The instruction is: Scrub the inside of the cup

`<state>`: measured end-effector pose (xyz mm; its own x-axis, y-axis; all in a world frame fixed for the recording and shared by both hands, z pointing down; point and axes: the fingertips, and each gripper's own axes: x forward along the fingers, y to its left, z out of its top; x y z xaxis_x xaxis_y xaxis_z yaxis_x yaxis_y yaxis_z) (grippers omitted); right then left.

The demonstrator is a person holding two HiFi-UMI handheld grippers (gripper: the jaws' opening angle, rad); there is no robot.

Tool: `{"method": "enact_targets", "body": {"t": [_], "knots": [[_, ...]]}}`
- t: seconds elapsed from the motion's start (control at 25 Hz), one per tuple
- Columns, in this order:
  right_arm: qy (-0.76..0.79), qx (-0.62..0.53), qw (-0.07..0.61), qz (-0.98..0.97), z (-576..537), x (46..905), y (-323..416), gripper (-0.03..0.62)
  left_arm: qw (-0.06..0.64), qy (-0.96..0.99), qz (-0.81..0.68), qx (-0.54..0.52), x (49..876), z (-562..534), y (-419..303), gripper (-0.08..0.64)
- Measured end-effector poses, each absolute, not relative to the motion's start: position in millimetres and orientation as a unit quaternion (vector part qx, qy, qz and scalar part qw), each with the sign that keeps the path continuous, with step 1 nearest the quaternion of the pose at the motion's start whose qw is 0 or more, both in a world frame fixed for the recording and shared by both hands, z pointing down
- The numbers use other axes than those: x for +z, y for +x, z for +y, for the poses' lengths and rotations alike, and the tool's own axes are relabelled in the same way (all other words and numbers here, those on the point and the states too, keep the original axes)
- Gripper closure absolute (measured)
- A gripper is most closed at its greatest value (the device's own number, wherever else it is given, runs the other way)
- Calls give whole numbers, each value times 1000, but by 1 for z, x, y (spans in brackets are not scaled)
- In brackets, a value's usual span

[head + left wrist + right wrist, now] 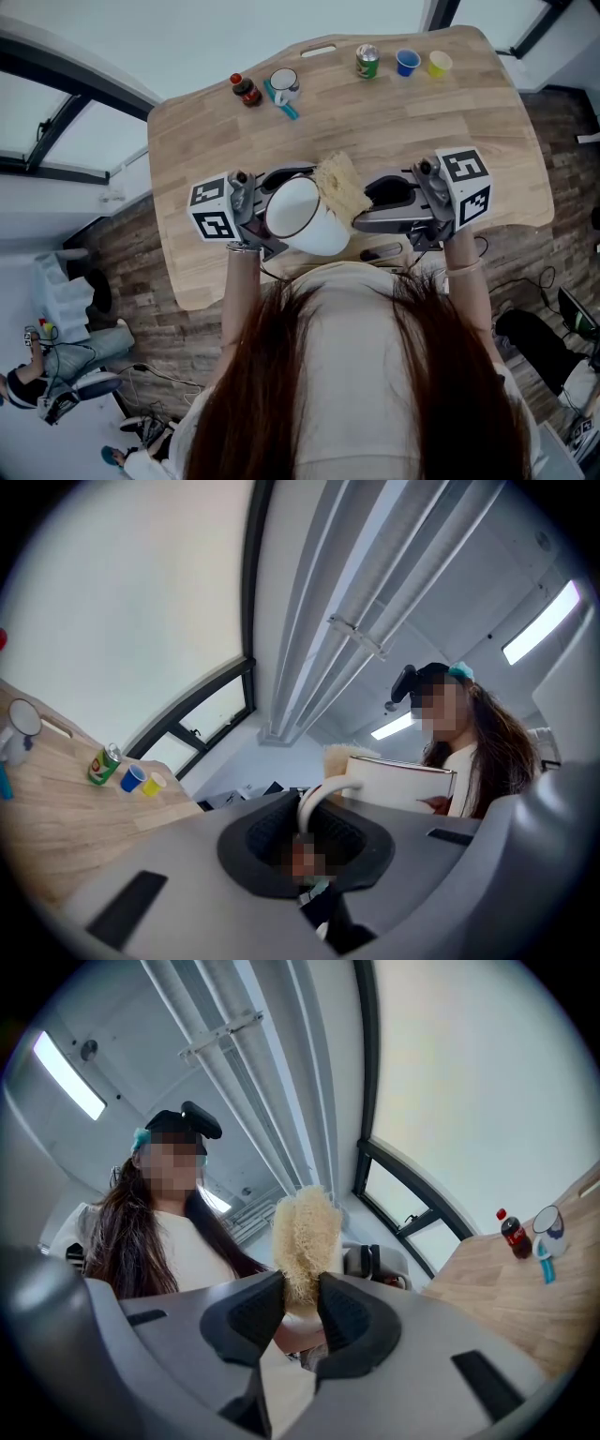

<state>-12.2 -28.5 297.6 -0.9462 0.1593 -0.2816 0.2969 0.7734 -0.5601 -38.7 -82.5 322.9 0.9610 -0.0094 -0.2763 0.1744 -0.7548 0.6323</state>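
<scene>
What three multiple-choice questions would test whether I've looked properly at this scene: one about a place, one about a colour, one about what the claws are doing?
1. Where is the green drinks can?
A. On the floor.
B. At the wooden table's far edge, beside the small blue cup.
C. In a claw.

2. What colour is the small cup at the right end of that far row?
A. Red.
B. Black.
C. Yellow.

3. What are the claws doing?
A. Both are open and empty.
B. The left claw is shut on the white enamel mug's handle, and the right claw is shut on the pale fibrous scrub pad.
C. Both grip one bottle.

Answers:
1. B, the head view shows the can and blue cup side by side there.
2. C, it is plainly yellow.
3. B, each gripper view shows its claw closed on that thing.
</scene>
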Motion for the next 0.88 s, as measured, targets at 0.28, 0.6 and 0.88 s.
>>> {"method": "enact_targets", "body": {"t": [0.28, 0.6, 0.88], "knots": [[90, -298, 94, 946, -33, 300, -13, 482, 362, 924, 15, -124, 329, -91, -42, 536], [54, -270, 72, 959, -39, 301, -11, 482, 379, 918, -19, -116, 335, -101, -43, 537], [13, -239, 40, 970, -43, 305, -10, 482, 396, 910, -60, -103, 344, -111, -46, 537]]}}
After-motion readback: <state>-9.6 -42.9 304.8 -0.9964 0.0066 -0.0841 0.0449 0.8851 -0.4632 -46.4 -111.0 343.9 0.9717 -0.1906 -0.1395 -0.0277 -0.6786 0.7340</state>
